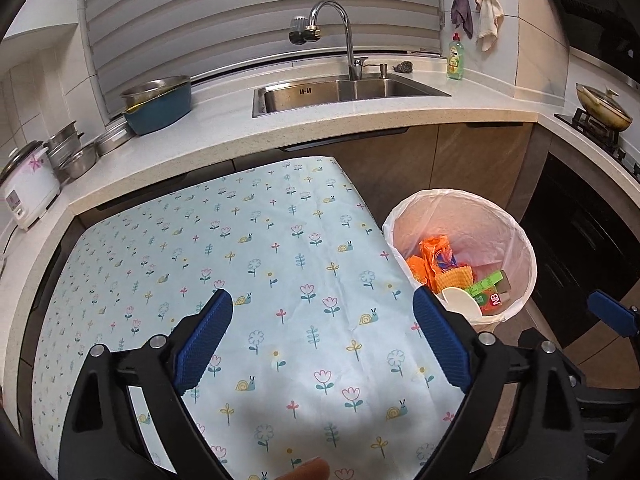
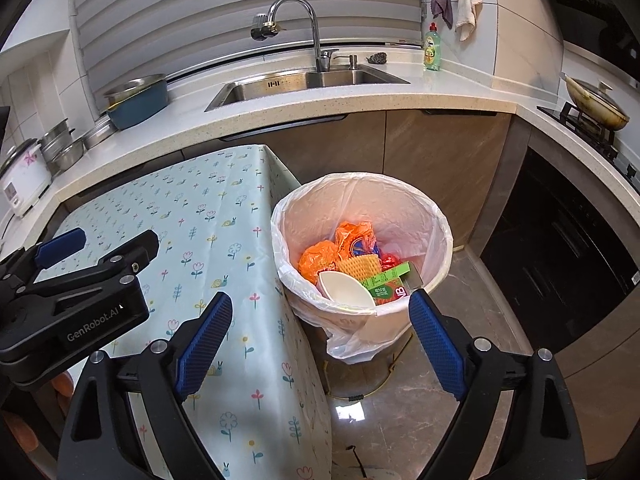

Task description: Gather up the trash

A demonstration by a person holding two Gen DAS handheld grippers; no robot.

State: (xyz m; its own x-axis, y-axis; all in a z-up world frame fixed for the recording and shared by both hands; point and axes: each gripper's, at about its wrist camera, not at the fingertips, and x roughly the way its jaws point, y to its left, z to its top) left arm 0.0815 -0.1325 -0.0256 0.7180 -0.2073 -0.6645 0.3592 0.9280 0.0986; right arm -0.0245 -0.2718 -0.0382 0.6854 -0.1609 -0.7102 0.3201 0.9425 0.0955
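Bins: one trash bin (image 2: 362, 216), white liner, centre of the right wrist view, standing on the floor just beside the table's right edge.
Trash in bin: two orange wrappers (image 2: 352, 246), one yellow ridged piece (image 2: 362, 266), one white bowl-shaped piece (image 2: 344, 290), one green box (image 2: 390, 276), some red packaging; all lie inside the liner.
Tables: one table (image 1: 280, 264) under a flowered cloth, nothing lying on it.
Grippers: two, both with blue pads.
Left gripper (image 1: 322, 320): tilted down over the cloth, lower middle of its view; jaws spread wide, nothing between them.
Right gripper (image 2: 320, 320): angled down at the bin's near rim, jaws wide apart and empty.
Backdrop: one sink (image 2: 304, 82), one faucet (image 2: 296, 24), one green soap bottle (image 2: 432, 50), two hanging cloths (image 2: 454, 2).
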